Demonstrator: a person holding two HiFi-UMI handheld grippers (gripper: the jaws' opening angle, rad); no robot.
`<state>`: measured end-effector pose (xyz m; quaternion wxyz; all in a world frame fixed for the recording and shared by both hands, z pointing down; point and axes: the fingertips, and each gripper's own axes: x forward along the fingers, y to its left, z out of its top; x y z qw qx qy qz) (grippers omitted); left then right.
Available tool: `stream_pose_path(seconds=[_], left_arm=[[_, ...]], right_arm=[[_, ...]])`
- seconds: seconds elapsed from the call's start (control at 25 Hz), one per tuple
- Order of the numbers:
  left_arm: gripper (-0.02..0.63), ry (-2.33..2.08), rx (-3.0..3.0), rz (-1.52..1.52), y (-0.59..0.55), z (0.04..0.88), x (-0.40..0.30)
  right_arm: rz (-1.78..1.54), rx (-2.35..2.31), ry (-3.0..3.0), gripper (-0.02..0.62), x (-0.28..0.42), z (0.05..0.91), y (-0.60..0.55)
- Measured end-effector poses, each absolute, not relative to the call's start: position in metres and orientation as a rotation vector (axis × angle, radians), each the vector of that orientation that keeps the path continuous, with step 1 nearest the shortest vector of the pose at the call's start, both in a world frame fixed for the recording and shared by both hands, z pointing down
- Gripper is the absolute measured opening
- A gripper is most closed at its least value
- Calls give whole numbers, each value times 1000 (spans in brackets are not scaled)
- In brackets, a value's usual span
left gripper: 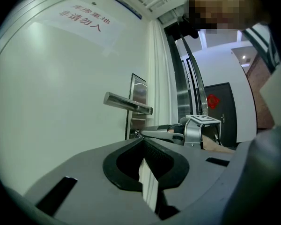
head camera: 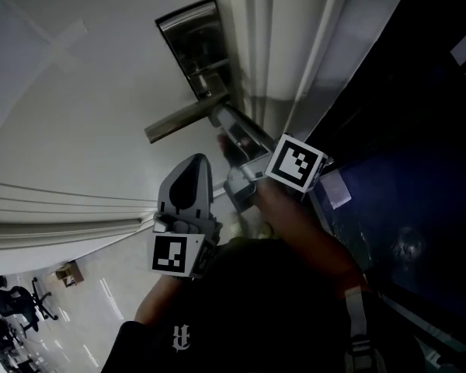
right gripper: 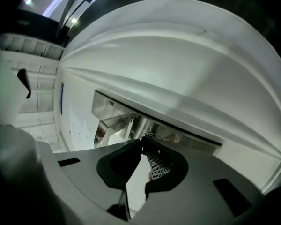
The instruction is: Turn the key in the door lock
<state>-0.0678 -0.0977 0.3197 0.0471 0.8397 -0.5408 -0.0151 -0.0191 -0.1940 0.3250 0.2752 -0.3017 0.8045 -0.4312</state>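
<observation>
Head view: right gripper [head camera: 220, 120] reaches the lock plate [head camera: 193, 43] on the white door [head camera: 78, 130], upper centre of frame, with its tips just below the handle [head camera: 179, 120]. Right gripper view: jaws pressed together at the tips, pinching a small metal key [right gripper: 148, 135] right at the shiny plate. Most of the key is hidden by the jaws. Left gripper [head camera: 194, 165] is lower centre in head view, apart from the door and pointing toward it. Left gripper view: its jaws are together with nothing between them, and the handle, plate and right gripper show mid frame beyond. Paper sign [left gripper: 82, 18] is taped on the door, upper left of that frame.
</observation>
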Motion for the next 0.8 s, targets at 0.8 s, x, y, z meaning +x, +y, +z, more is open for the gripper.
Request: stream_pose_path(seconds=[0.8], left_arm=[[6,-1616,2565,-69,-94,320,-65]], right_arm=[[-1543,-100,1354,44,-21,340,-194]])
